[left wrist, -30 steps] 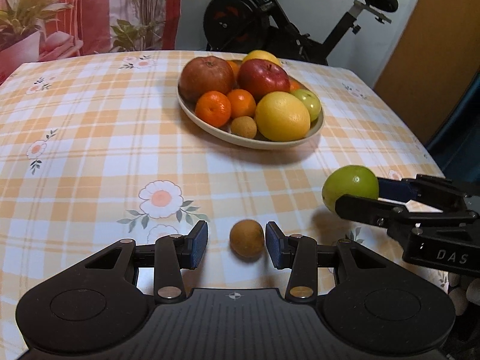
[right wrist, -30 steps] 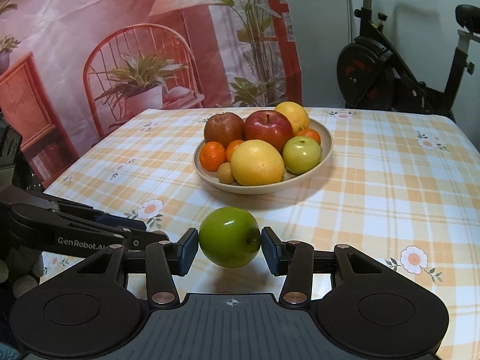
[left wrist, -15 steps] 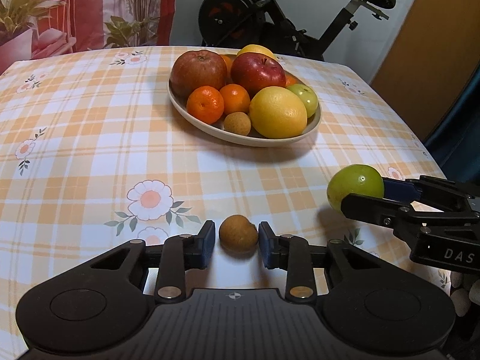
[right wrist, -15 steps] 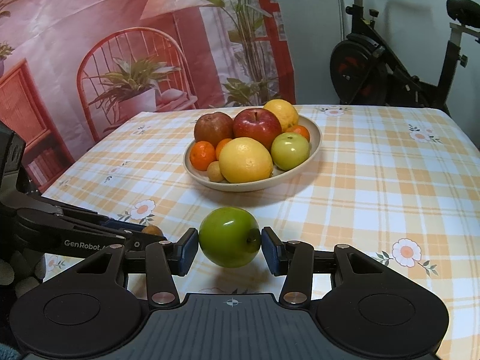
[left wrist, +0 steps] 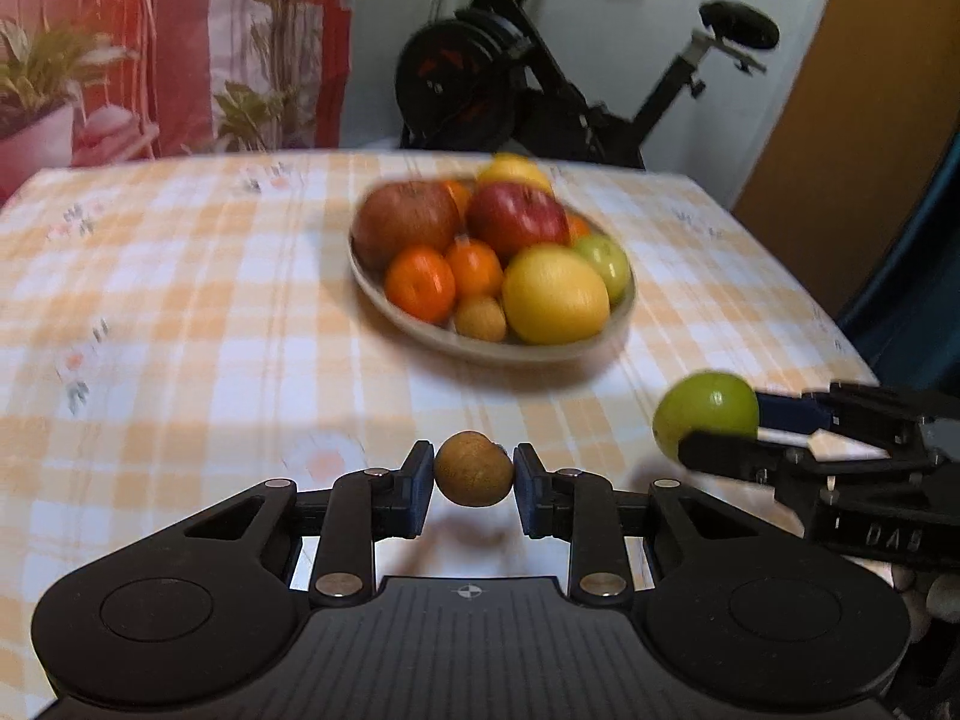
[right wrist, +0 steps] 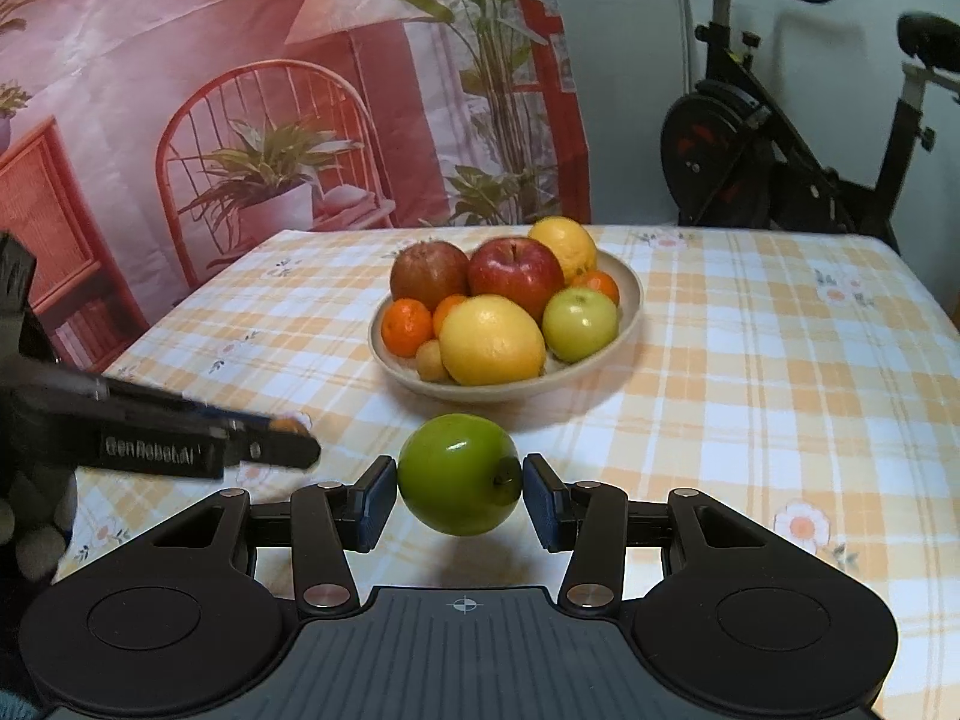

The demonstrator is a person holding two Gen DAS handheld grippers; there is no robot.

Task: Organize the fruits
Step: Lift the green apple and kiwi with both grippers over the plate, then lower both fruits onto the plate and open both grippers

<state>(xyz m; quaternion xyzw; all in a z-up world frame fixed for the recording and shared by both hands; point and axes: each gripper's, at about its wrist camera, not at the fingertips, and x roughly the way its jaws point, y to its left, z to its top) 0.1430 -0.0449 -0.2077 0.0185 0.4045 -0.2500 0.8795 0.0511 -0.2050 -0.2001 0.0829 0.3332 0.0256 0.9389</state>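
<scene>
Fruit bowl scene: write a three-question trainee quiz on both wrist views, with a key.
1. True or false: the left gripper is shut on the small brown fruit.
2. What does the right gripper hold? A) red apple B) green apple C) orange
3. Fill in: the other fruits lie in a ____ on the checked tablecloth.

Key: 1 true. 2 B, the green apple. 3 bowl.

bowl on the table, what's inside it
The bowl holds two red apples, a green apple, a big yellow citrus, another yellow fruit behind, small oranges and a small brown fruit. Anything beneath the pile is hidden.
</scene>
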